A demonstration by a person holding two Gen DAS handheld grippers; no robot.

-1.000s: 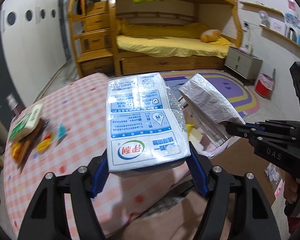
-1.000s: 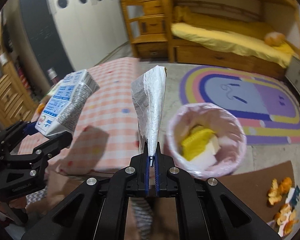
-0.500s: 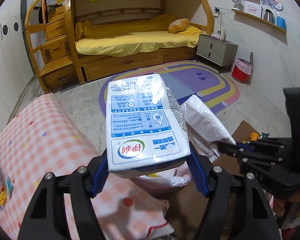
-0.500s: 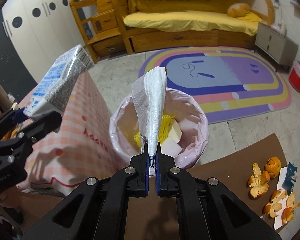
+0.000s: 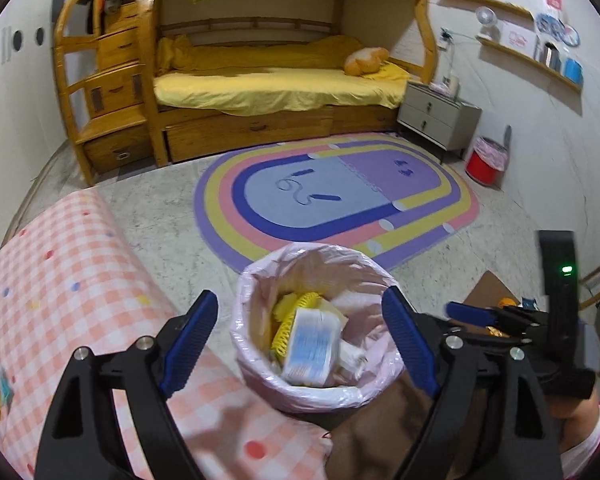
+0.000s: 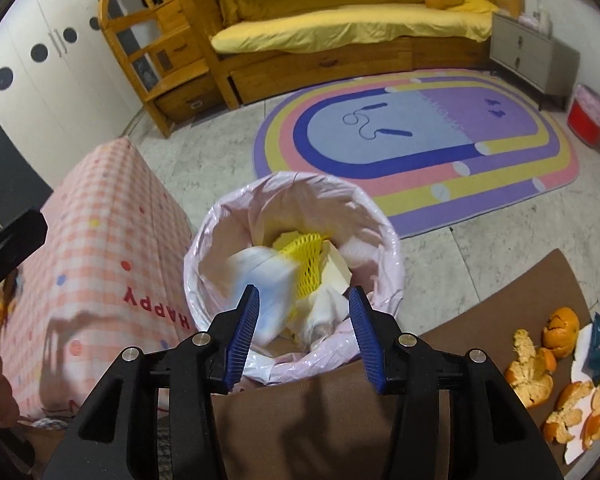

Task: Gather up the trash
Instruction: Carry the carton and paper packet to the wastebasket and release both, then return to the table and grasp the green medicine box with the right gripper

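step: drop into trash bin [image 5: 260,376] | left gripper [image 5: 300,340] spread wide, empty; right gripper [image 6: 304,328] likewise | milk carton [image 5: 312,348] blurred inside bin | tip: stay centred over rim; orange peels [image 6: 540,360] left

**Hand-held gripper hardware and operator's visible features**

Left gripper [image 5: 300,332]: matte black angular frame, silver round screws, blue ribbed fingers [image 5: 190,338]. Right gripper [image 6: 303,330]: the same build, blue ribbed pads [image 6: 243,330]; its black upright housing carries a lit green indicator. Operator: bare skin at the wrist, white and magenta sleeve edge.
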